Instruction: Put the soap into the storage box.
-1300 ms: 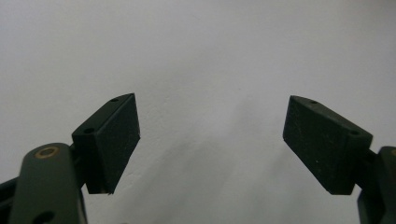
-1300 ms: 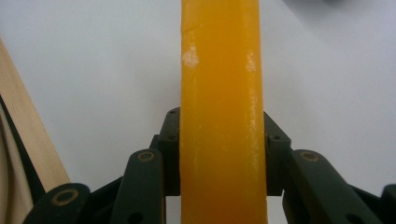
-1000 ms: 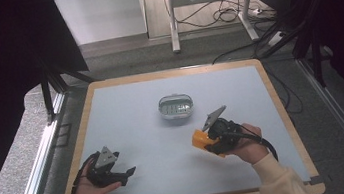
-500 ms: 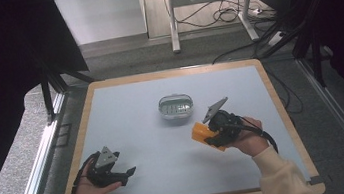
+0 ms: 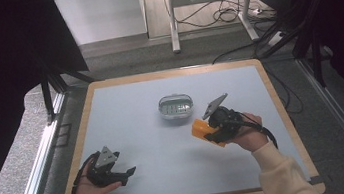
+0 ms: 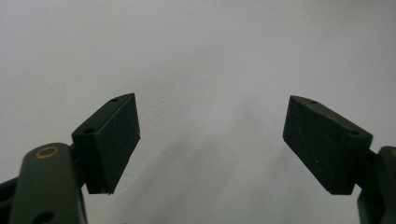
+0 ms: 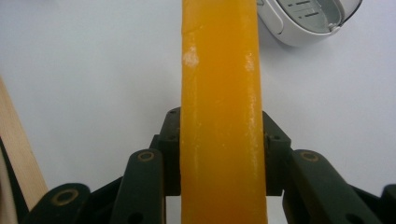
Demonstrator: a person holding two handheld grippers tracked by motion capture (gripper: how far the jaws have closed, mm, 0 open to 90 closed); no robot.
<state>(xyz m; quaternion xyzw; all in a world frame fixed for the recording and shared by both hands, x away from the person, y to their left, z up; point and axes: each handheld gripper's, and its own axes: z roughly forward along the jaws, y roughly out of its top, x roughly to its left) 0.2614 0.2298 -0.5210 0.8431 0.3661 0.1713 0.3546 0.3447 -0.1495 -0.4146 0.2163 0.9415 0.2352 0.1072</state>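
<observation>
Place: a lab or test room set up for recording.
Table: a pale mat in a wooden frame (image 5: 283, 112), mounted on a metal rail stand (image 5: 42, 159).
Surround: black curtains (image 5: 0, 74) on both sides, well beyond the jaws.
Floor: grey carpet with loose cables (image 5: 219, 15) and a power strip (image 5: 273, 38) under a desk frame (image 5: 172, 21).

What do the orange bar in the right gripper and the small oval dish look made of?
Orange bar: probably soap, waxy and slightly translucent, with whitish scuffs. Oval dish: likely moulded plastic, pale grey and smooth, with a slotted inner tray; metal can't be ruled out.
</observation>
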